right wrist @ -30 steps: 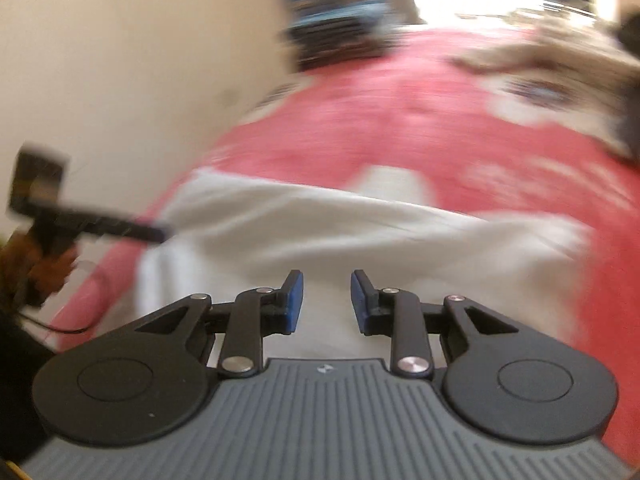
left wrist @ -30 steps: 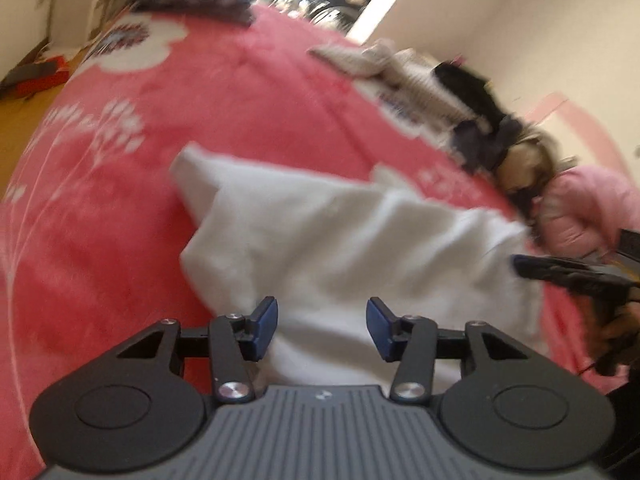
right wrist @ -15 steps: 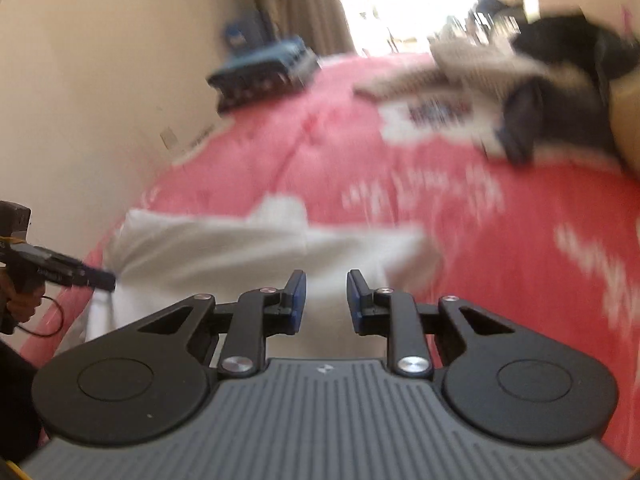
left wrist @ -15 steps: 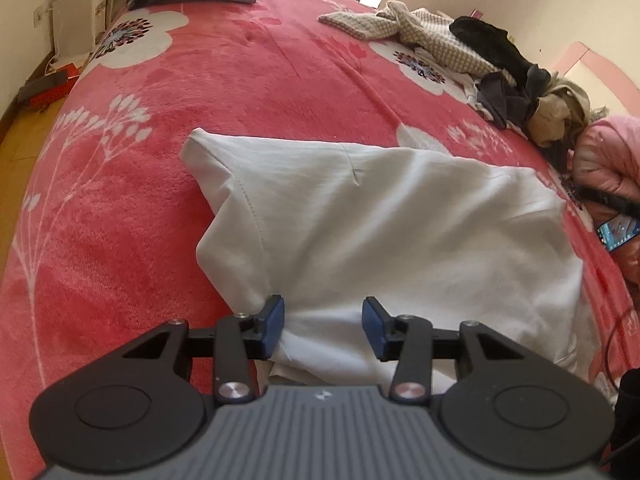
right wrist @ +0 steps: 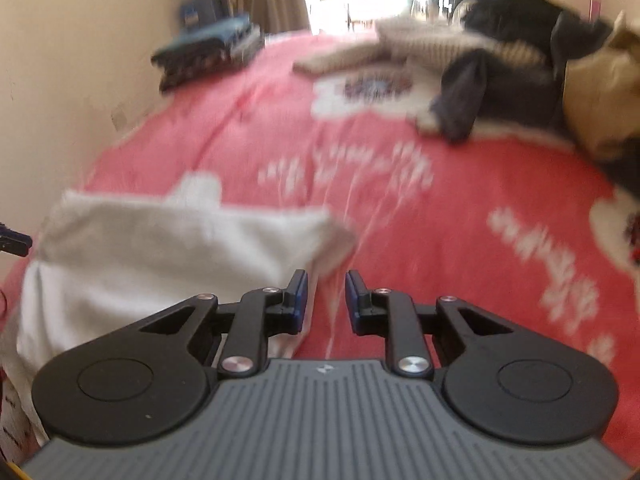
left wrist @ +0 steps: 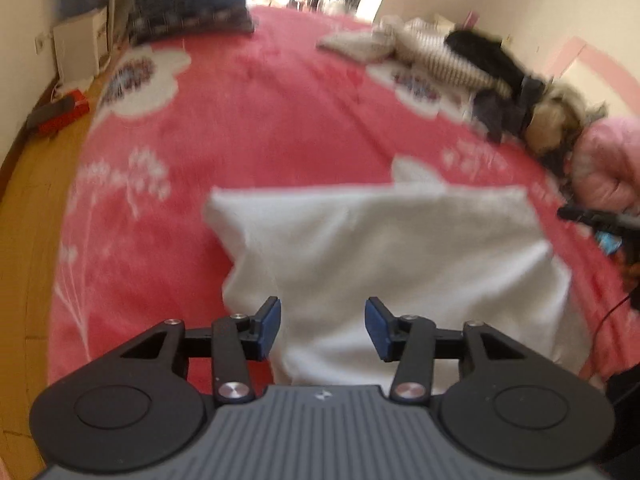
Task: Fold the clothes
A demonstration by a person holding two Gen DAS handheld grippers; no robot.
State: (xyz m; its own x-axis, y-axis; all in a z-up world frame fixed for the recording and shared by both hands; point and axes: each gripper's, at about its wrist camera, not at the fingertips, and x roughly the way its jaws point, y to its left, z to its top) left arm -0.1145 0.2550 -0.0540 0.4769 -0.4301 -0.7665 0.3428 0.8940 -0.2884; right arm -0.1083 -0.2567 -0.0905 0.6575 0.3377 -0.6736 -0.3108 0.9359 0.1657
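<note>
A white garment (left wrist: 400, 260) lies folded flat on the red floral blanket (left wrist: 260, 128). My left gripper (left wrist: 322, 330) hovers above its near edge. Its jaws are opening, and nothing is between the blue pads. In the right wrist view the same garment (right wrist: 140, 256) lies to the left. My right gripper (right wrist: 326, 300) is over bare blanket beside the garment's right corner, its jaws narrowed to a small gap with nothing between them. The right gripper's black tip (left wrist: 600, 220) shows at the garment's right side in the left wrist view.
A heap of unfolded clothes (left wrist: 460, 64), striped, black and tan, lies at the far right by the wall, with a pink jacket (left wrist: 608, 168) nearer. A stack of folded dark clothes (left wrist: 188, 12) sits at the far end. Wooden floor (left wrist: 36, 168) borders the bed's left side.
My left gripper has lifted away from the white garment, which now looks smaller and lower. My right gripper has swung right, off the garment and over bare blanket, its jaws a little narrower.
</note>
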